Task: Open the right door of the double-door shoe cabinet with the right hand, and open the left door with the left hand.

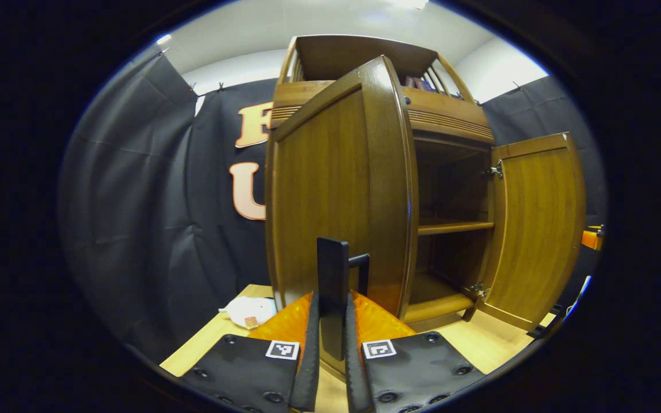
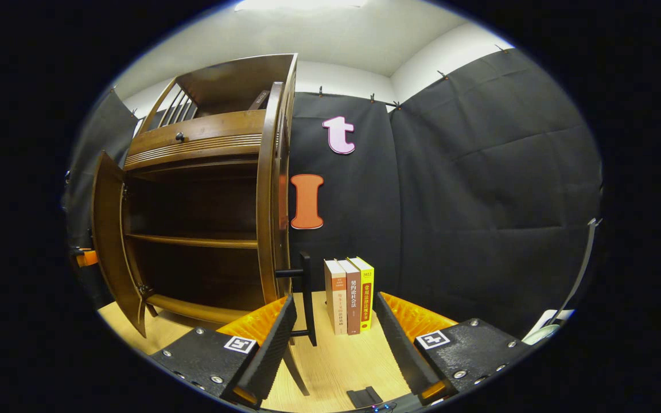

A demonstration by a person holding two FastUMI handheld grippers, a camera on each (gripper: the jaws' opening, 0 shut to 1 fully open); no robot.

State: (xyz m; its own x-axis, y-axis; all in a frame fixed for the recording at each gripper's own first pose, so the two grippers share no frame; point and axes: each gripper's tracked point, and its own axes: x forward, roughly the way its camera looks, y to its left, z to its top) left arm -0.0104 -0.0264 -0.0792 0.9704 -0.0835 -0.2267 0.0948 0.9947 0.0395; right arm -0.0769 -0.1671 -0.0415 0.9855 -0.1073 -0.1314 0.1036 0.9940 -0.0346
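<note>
Both doors swung wide; open cabinet interior point(image 2: 193, 212) reachable between left door point(image 1: 336, 189) and right door point(image 2: 270, 189). Books point(image 2: 349, 295) standing just beside right door's handle point(image 2: 306, 298), crowding that side.

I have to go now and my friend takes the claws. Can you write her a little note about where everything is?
Left claw: shut on the left door handle; left door swung open.
Right claw: open, with the right door handle between its fingers, not pinched.
Right door stands wide open too.
Shoe cabinet shelves look bare.
Done: both doors open.
Left: probably just let go of the left handle and back both claws away.
</note>
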